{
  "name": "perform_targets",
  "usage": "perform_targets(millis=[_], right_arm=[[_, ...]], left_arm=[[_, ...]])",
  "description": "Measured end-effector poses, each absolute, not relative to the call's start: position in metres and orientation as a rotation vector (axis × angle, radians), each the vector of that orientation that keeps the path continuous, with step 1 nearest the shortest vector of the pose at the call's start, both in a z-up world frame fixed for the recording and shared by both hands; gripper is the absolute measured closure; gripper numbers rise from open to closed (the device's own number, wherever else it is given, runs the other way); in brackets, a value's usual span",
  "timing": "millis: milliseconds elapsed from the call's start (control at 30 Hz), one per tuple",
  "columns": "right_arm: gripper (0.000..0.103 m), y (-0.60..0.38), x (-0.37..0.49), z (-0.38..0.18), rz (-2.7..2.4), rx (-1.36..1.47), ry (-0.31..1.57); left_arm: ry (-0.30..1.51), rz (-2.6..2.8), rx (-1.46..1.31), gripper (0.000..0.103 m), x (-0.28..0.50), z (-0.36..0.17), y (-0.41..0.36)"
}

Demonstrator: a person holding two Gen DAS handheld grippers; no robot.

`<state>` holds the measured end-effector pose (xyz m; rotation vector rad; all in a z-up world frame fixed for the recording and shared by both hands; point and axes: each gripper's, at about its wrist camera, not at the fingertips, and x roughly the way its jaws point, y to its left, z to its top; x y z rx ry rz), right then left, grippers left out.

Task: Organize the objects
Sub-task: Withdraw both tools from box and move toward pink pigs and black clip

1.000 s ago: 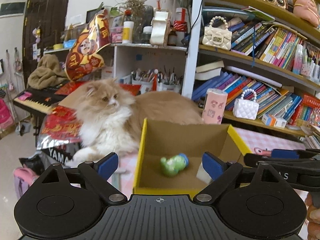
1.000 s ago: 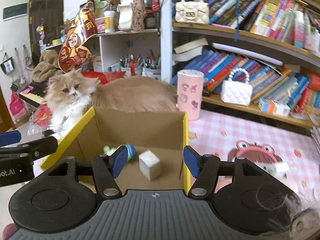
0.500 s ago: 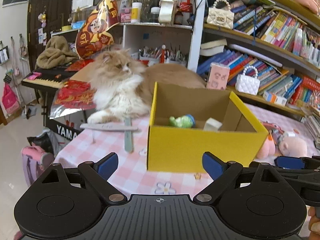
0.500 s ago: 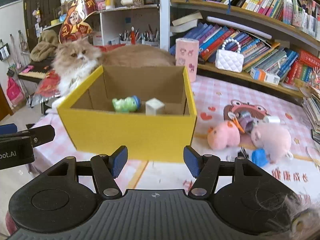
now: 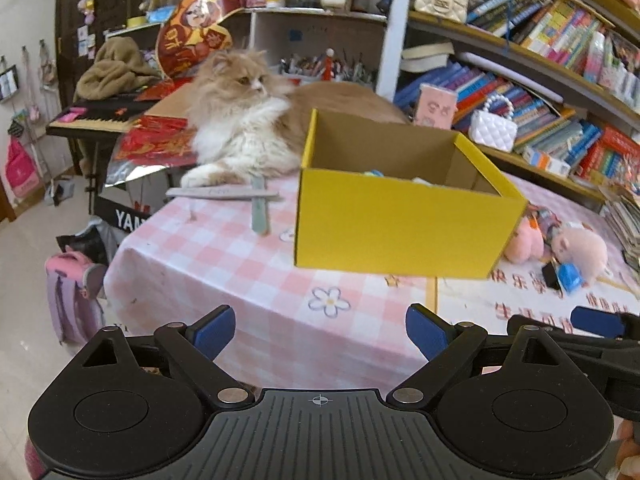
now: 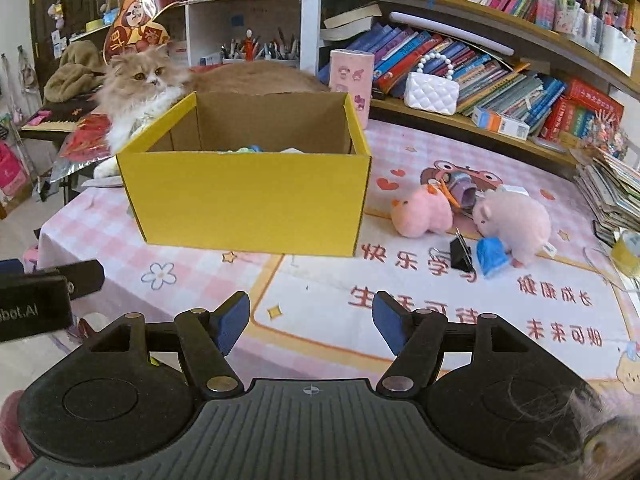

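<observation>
A yellow cardboard box [image 5: 400, 224] [image 6: 248, 196] stands on the pink checked table; only the tops of small toys show over its front wall. Right of it lie two pink plush toys [image 6: 424, 214] [image 6: 514, 222], a black binder clip [image 6: 462, 254] and a small blue object [image 6: 492, 256]. My left gripper [image 5: 320, 330] hangs open near the table's front edge, well short of the box, holding nothing. My right gripper [image 6: 310, 326] is over the printed mat in front of the box, its jaws opening with nothing between them.
A long-haired cat [image 5: 248, 128] lies behind the box at the table's far left. Two grey flat sticks [image 5: 256, 196] lie crossed near its paw. Bookshelves [image 6: 500, 60] line the back; a stack of books [image 6: 612, 196] and a tape roll [image 6: 626, 250] sit at the right edge.
Both grippers have pulled back and down from above the box, so the box now shows its whole front wall and the toys inside are nearly hidden. The right jaws have widened a little.
</observation>
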<state>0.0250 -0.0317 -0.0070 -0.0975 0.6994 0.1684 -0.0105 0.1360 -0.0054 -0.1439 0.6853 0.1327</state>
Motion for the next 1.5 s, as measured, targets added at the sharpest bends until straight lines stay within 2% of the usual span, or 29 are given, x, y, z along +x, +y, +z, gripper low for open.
perform_targets(millis=[933, 1500], right_arm=[[0.032, -0.136, -0.006, -0.009, -0.216, 0.047, 0.730], [0.031, -0.200, 0.044, -0.012, -0.195, 0.060, 0.776]], left_arm=[[0.716, -0.231, 0.009, 0.008, 0.025, -0.009, 0.030], [0.736, -0.231, 0.018, 0.008, 0.075, -0.013, -0.032]])
